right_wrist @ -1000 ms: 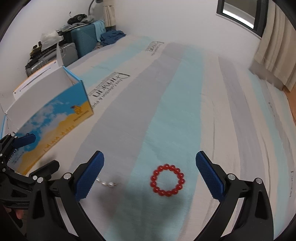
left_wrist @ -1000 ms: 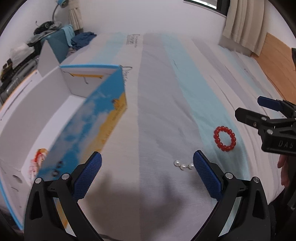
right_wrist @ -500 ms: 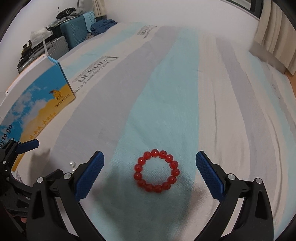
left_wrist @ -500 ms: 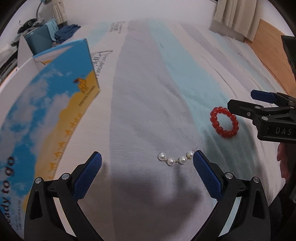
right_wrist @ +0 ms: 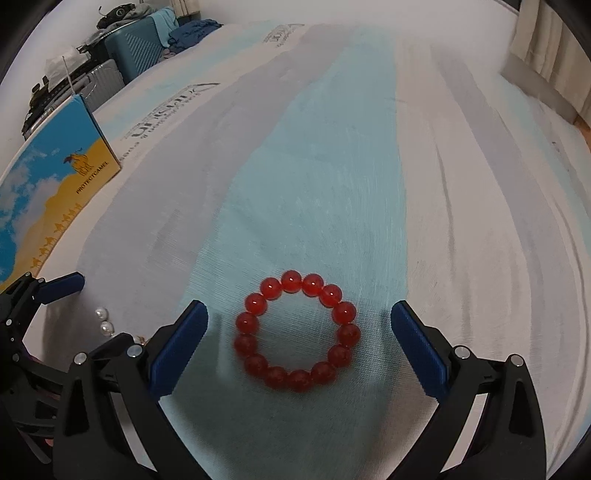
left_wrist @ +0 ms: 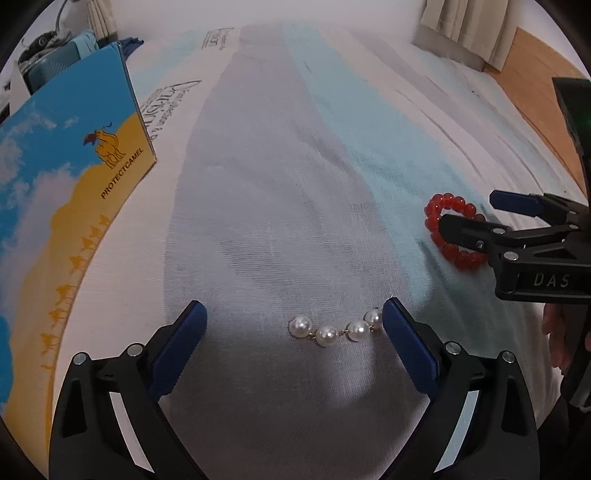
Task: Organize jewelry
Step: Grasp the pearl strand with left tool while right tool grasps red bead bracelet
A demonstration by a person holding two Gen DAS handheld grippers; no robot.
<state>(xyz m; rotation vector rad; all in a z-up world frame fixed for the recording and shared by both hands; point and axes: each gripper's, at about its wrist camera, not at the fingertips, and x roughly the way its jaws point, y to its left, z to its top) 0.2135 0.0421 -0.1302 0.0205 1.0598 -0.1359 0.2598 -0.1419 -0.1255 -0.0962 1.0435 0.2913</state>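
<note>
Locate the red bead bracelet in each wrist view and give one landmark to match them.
Left wrist: red bead bracelet at right of centre, partly hidden behind the right gripper.
Right wrist: bracelet at lower centre, between the open fingers.
Shared landmark: the blue and yellow box, at left in both.

"PROTECTCAMEL" on blue-yellow box (left_wrist: pixel 74 177); "DAS" on right gripper (left_wrist: pixel 476 218) body.

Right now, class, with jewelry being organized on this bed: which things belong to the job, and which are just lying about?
Belonging to the job:
red bead bracelet
pearl strand
blue and yellow box
left gripper, open
right gripper, open

Just lying about:
teal suitcase
blue clothes
curtain
striped bed sheet
</note>
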